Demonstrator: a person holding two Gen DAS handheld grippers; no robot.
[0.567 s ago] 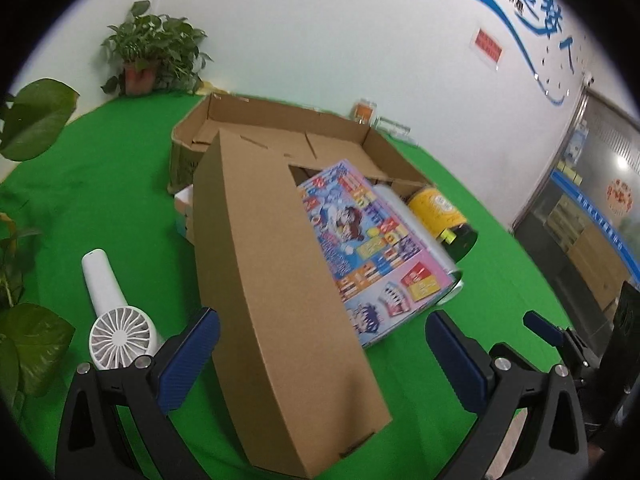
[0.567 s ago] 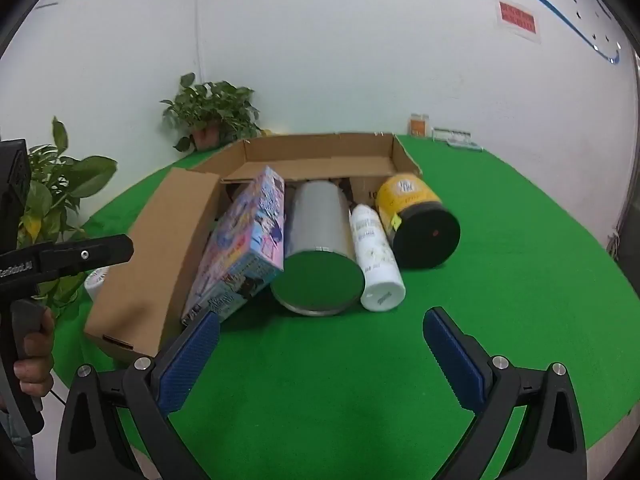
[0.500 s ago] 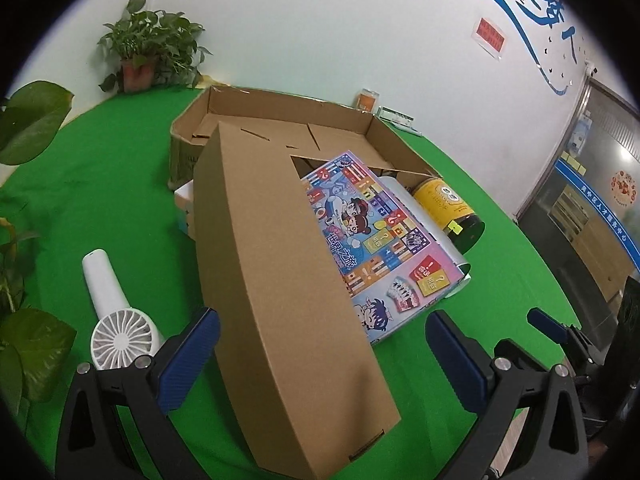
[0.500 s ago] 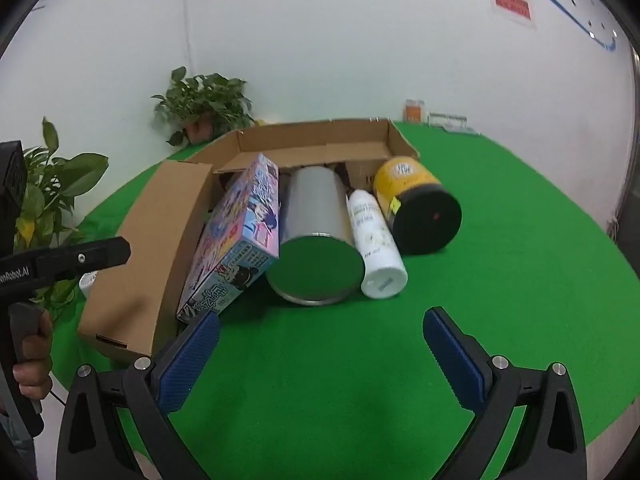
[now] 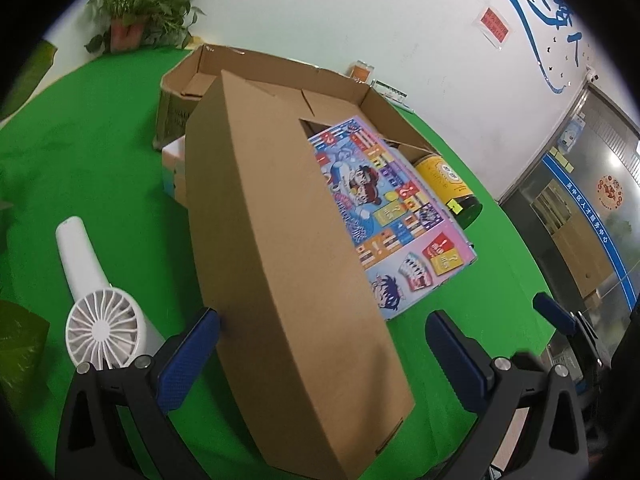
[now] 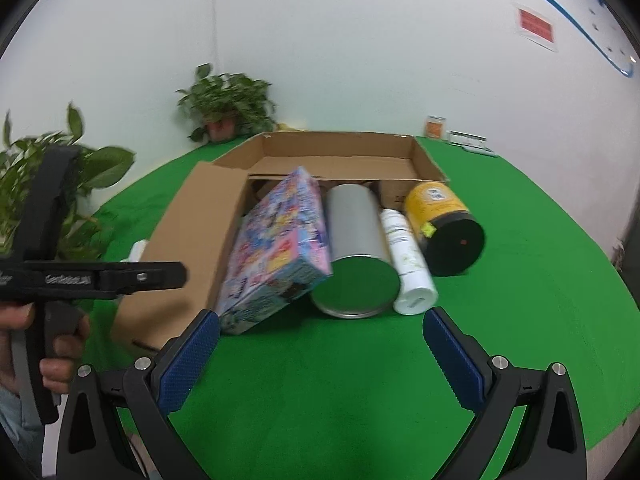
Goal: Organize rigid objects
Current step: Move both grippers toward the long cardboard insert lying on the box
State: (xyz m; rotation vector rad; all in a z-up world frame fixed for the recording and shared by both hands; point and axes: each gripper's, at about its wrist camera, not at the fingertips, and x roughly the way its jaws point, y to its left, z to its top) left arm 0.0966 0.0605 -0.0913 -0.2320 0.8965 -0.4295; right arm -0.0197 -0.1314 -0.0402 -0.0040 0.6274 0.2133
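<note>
Approach step, nothing picked. Left gripper (image 5: pixel 322 350) wide open, empty, flap (image 5: pixel 288 240) between fingers. Right gripper (image 6: pixel 320 344) wide open, empty; game box (image 6: pixel 276 252), tin (image 6: pixel 356 252) just ahead. Next: advance, close on one.

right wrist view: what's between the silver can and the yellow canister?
In the right wrist view a white bottle lies on its side between the silver can and the yellow canister, hard against the can. Whether it touches the canister is unclear.

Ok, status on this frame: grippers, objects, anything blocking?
Left gripper open, right gripper open, both empty. Colourful box, silver can, white bottle, yellow jar lying before cardboard box. Long flap lies ahead of left gripper.
</note>
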